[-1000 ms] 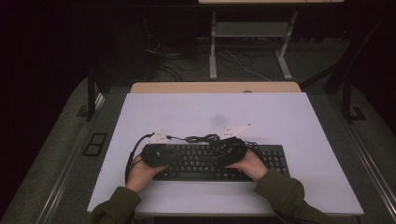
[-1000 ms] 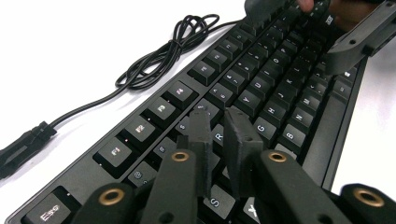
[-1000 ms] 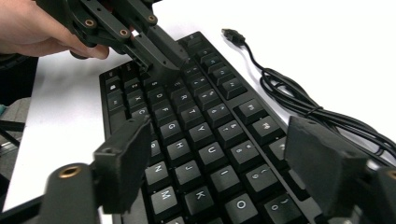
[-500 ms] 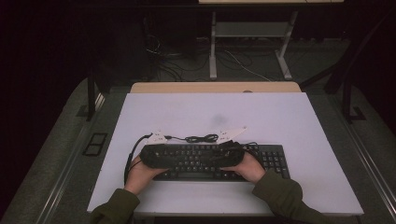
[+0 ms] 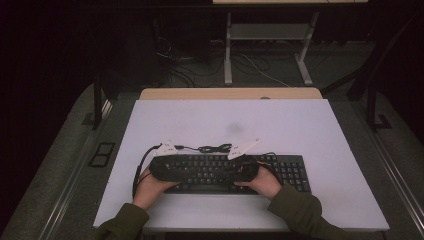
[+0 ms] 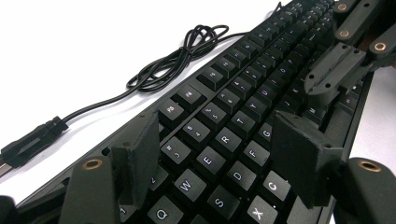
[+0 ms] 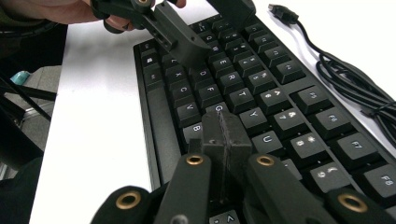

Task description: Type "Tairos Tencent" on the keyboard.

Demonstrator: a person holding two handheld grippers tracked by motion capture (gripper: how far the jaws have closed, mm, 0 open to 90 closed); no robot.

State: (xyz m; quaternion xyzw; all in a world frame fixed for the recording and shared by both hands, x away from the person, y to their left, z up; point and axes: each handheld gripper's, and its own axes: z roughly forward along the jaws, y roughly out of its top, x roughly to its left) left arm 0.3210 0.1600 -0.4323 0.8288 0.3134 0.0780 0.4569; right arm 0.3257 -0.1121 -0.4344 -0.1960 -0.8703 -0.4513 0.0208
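Observation:
A black keyboard (image 5: 287, 172) lies near the table's front edge, and both grippers reach in over its keys from either end. My left gripper (image 5: 196, 171) hovers over the letter keys (image 6: 224, 140). Its jaws have just been opening and now stand apart with nothing pinched between the pads (image 6: 137, 156). My right gripper (image 7: 224, 135) sits over the middle keys near the G key. Its jaws have just been closing, and the pads now meet with nothing between them. In the left gripper view the right gripper (image 6: 336, 70) is at top right. In the right gripper view the left gripper (image 7: 187, 32) is at the top.
The keyboard's black cable (image 5: 215, 148) lies coiled on the white table (image 5: 250, 120) just behind it, ending in a loose USB plug (image 6: 28, 144). A wooden strip (image 5: 230, 93) runs along the table's far edge. Desk legs and wires (image 5: 260, 70) stand on the dark floor beyond.
The right gripper has shifted slightly down toward the middle of the keyboard. The left hand has stayed where it was.

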